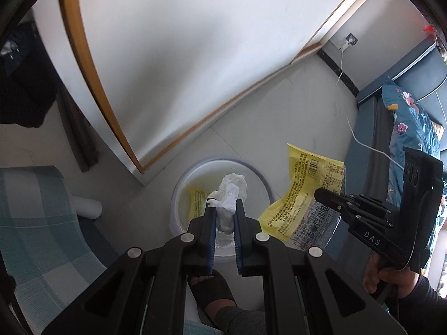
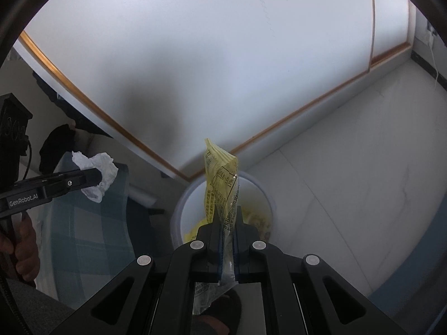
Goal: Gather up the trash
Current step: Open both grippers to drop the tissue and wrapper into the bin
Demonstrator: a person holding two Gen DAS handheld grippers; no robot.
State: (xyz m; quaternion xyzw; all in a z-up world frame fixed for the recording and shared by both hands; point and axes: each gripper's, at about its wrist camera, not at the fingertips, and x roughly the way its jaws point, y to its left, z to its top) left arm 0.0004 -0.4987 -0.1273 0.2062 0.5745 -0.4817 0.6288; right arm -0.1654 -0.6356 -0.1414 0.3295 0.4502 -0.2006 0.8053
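My left gripper [image 1: 225, 205] is shut on a crumpled white tissue [image 1: 230, 195], held right above a round white trash bin [image 1: 262, 178]. A yellow wrapper [image 1: 197, 202] lies inside the bin. My right gripper [image 2: 226, 212] is shut on a yellow snack wrapper [image 2: 220, 178] that stands up over the bin [image 2: 268, 195]. In the left wrist view the right gripper [image 1: 321, 195] hangs to the right of the bin with its yellow wrapper [image 1: 310, 189]. In the right wrist view the left gripper [image 2: 96, 178] sits far left with the tissue [image 2: 99, 171].
The bin stands on a pale tiled floor [image 2: 349, 181] beside a white door with a wooden edge [image 1: 178, 145]. A teal checked cloth [image 1: 36, 217] lies left, a blue bed with flowered bedding [image 1: 408, 128] right. A white cable [image 1: 354, 131] trails across the floor.
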